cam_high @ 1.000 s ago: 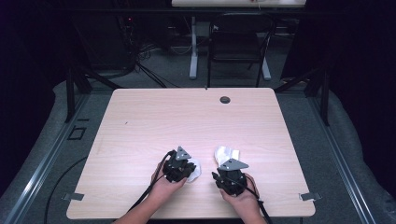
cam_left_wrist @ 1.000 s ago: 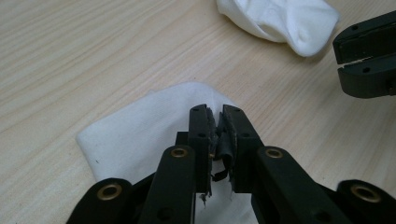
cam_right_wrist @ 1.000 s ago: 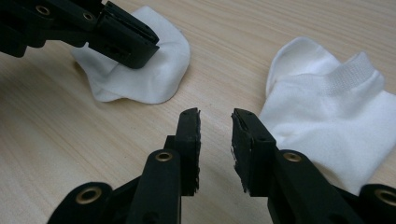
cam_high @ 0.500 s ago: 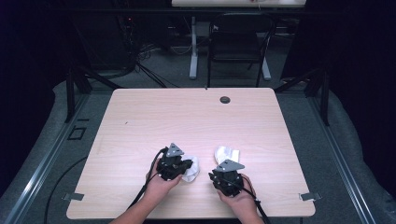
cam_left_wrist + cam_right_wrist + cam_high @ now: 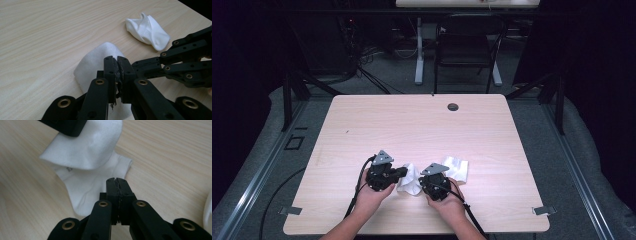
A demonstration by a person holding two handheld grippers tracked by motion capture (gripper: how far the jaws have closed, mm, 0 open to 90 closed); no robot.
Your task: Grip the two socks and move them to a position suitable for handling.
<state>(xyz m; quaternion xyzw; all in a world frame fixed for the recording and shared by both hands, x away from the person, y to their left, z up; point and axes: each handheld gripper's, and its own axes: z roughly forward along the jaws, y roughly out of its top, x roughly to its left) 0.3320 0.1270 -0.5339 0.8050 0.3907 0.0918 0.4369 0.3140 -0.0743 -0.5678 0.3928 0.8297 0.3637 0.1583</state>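
Wooden table, both claws pinched on white sock, second sock nearby

left gripper blk, brass rivets | right gripper blk | grey plates, blk cables

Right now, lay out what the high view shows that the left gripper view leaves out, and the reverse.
High view adds: the whole table with a round hole near its far edge, a chair beyond it, and the person's hands coming in from the bottom.
Left gripper view adds: a close look at the left gripper, its jaws pressed shut on the near sock.
Both share: the near sock, the second sock lying apart from it, the wooden tabletop, and the right gripper.
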